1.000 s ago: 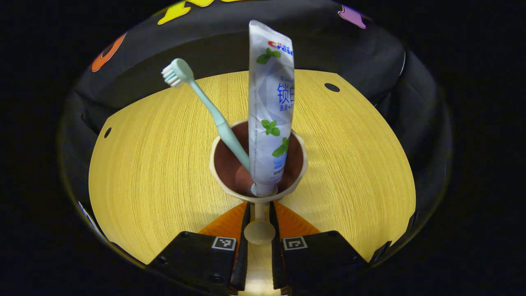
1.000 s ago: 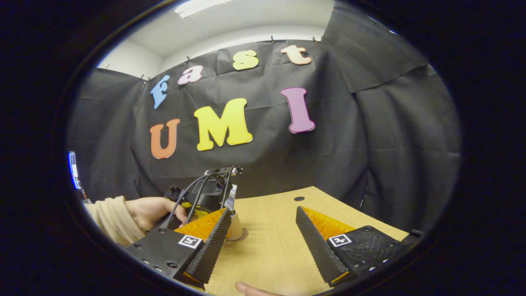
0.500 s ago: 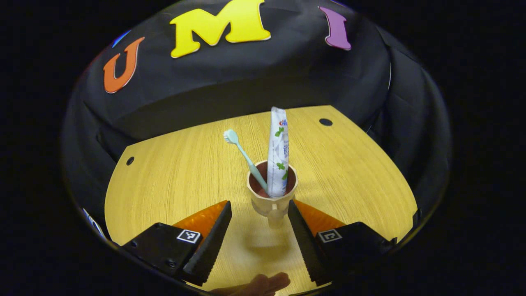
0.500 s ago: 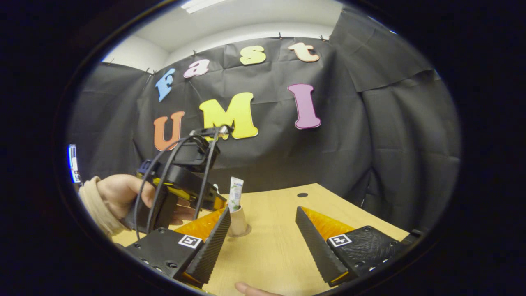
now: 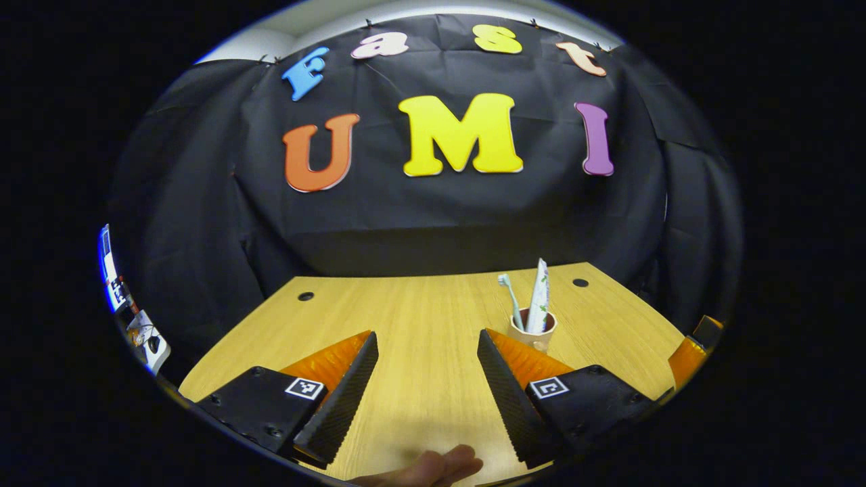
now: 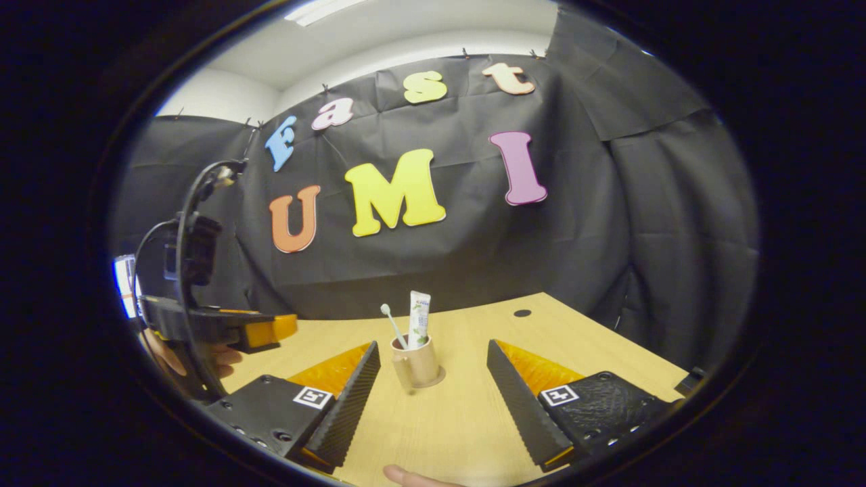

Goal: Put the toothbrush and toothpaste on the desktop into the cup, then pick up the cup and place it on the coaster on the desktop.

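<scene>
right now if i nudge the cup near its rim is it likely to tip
Probably, somewhat. The cup is narrow, and the toothpaste and toothbrush stand well above its rim, which likely raises its balance point. It also sits on a thin coaster, so it might slide instead.

I am seeing my finger (image 5: 524, 379) hiding the cup's (image 5: 532, 334) base, while the toothpaste's (image 6: 418, 319) lower end is sitting hidden inside the cup.

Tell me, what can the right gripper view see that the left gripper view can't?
Right gripper view: the coaster under the cup, the cup's handle, and the left gripper. Left gripper view: the right gripper at the edge, and a second hole in the desk. Both: the cup with the toothbrush and toothpaste standing in it.
</scene>
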